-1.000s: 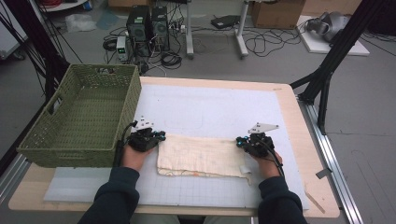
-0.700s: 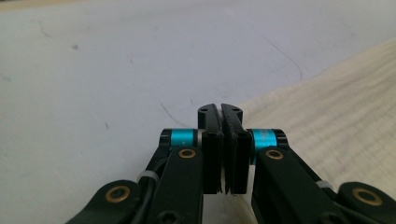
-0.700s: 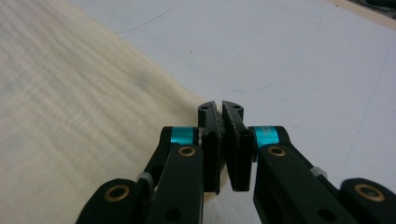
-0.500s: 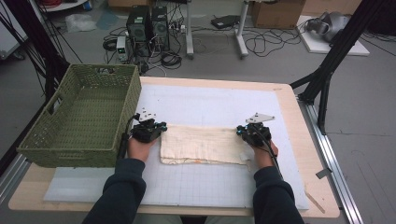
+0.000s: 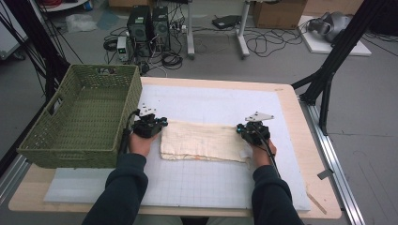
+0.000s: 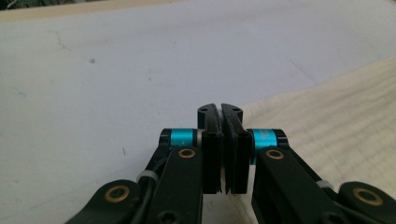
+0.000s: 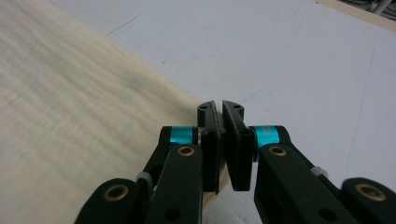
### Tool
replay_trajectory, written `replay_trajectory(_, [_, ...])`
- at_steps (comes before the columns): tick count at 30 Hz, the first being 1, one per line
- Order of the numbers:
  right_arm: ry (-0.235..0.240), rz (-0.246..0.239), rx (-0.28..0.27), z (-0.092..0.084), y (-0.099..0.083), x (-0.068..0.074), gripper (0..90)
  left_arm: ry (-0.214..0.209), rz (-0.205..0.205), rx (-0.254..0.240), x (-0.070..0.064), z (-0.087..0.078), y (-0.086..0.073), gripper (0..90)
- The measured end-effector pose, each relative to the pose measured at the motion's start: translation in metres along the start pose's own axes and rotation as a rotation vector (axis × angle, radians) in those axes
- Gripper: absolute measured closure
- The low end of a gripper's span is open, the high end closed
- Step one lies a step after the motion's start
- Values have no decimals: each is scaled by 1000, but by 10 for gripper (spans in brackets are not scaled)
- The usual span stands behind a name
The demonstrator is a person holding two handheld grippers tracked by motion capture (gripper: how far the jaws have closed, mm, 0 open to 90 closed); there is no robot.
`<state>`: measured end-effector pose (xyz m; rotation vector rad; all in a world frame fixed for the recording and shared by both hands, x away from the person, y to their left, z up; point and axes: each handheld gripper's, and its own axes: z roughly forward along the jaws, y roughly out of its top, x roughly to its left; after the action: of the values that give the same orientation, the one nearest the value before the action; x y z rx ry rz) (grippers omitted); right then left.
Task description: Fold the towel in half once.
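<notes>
A cream folded cloth (image 5: 202, 140) lies across the middle of the white mat (image 5: 211, 98). My left gripper (image 5: 156, 123) is shut at the cloth's left end, and my right gripper (image 5: 245, 130) is shut at its right end. In the left gripper view the jaws (image 6: 221, 112) are pressed together, with the cloth (image 6: 336, 121) running off to the right and a sliver of fabric between the pads. In the right gripper view the jaws (image 7: 219, 109) pinch the cloth's edge; the cloth (image 7: 70, 116) spreads to the left.
A green woven basket (image 5: 136, 93) stands at the left edge of the table, close beside my left hand. White mat lies bare beyond and in front of the cloth. The wooden table edge (image 5: 291, 108) runs along the right.
Both hands have moved away from the person, carrying the cloth's near edge over. The cloth now looks narrower and lies farther up the mat.
</notes>
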<state>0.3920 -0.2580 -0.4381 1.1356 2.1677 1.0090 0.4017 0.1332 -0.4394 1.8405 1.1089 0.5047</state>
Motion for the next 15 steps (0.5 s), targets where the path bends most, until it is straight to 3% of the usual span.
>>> replay_trajectory(5, [-10, 12, 7, 4, 1, 0, 855, 5, -1, -20, 1, 2, 0, 862])
replay_trajectory(10, [-11, 29, 13, 10, 2, -1, 848, 8, 6, 15, 3, 6, -4, 850])
replay_trajectory(12, [-15, 27, 22, 11, 2, 1, 829, 9, 9, 25, 2, 6, -4, 816])
replay_trajectory(15, [-33, 35, 18, 9, 3, 1, 696, 10, 8, 29, 2, 3, -4, 641])
